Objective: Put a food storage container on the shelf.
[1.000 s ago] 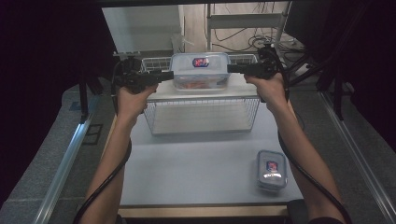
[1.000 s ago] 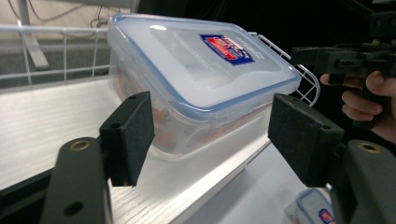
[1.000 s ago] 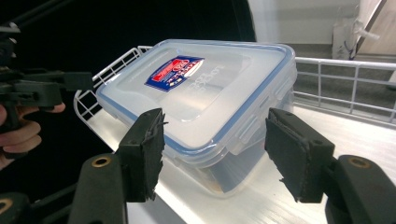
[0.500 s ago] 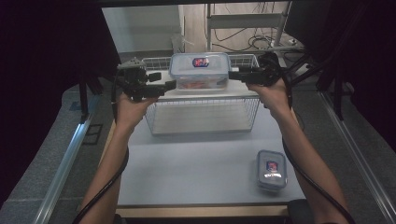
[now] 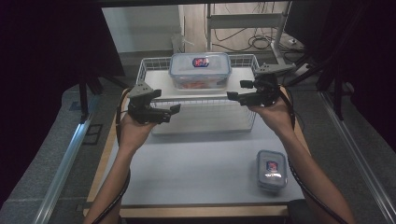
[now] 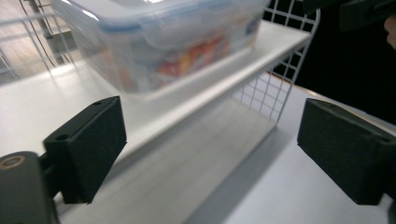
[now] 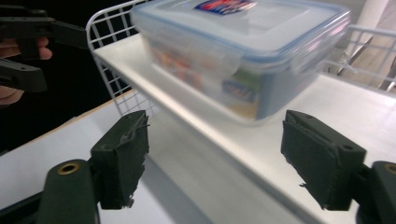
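Clear plastic container (image 5: 200, 70) with blue-rimmed lid rests on the white wire shelf (image 5: 154, 79), at 12 o'clock. Left gripper (image 5: 173, 110) at 9 o'clock, right gripper (image 5: 232, 95) at 3 o'clock; both jaws spread, grasping nothing, near the shelf.

Both forearms are reaching forward from the bottom of the high view, spread apart. The left hand (image 5: 132, 132) is gripping the left gripper (image 5: 173, 110) low and to the left, its jaws pointing right and standing wide open with nothing between them. The right hand (image 5: 273, 112) is holding the right gripper (image 5: 231, 95) higher and farther forward, its jaws pointing left and likewise gaping wide. A cable is trailing back along each forearm.
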### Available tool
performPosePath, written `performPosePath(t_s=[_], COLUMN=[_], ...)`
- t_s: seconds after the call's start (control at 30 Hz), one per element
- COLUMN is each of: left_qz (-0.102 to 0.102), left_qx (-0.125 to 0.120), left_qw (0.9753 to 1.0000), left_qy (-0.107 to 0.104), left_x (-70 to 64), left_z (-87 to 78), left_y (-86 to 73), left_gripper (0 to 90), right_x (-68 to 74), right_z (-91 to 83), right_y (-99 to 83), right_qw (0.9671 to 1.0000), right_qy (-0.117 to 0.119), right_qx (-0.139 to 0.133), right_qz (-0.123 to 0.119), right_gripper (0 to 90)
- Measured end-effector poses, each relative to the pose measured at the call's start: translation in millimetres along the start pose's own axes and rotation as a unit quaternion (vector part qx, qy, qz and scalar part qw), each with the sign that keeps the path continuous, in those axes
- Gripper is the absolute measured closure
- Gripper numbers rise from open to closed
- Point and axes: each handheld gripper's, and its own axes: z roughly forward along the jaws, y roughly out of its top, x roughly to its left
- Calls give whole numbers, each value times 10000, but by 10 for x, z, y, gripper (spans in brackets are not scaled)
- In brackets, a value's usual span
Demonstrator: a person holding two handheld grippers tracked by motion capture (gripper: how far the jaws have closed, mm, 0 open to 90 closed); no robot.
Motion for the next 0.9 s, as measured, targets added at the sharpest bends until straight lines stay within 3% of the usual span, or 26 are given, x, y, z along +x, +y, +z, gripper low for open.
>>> performPosePath(t_s=[0.1,0.43,0.67,0.73,0.9], left_qz=[-8,-51,-86,-95,9], left_qx=[32,27,61,188,344], left_qw=[10000,9999,9999,9998,9993], left_qy=[32,-137,37,-29,130], left_x=[-69,-299,-415,-433,-494], left_z=[-3,-154,-288,-304,-303], left_y=[-88,-399,-700,-806,-1048], left_gripper=[54,0,0,3,4], right_x=[63,253,329,366,456], right_z=[-14,-98,-139,-139,-159], right_y=[-84,-439,-783,-890,-1076], right_qw=[10000,9996,9994,9991,9990], right_qy=[37,88,107,95,58], right_qx=[-26,119,240,319,334], right_qz=[-56,-251,-229,-262,-298], right_gripper=[189,115,85,77,73])
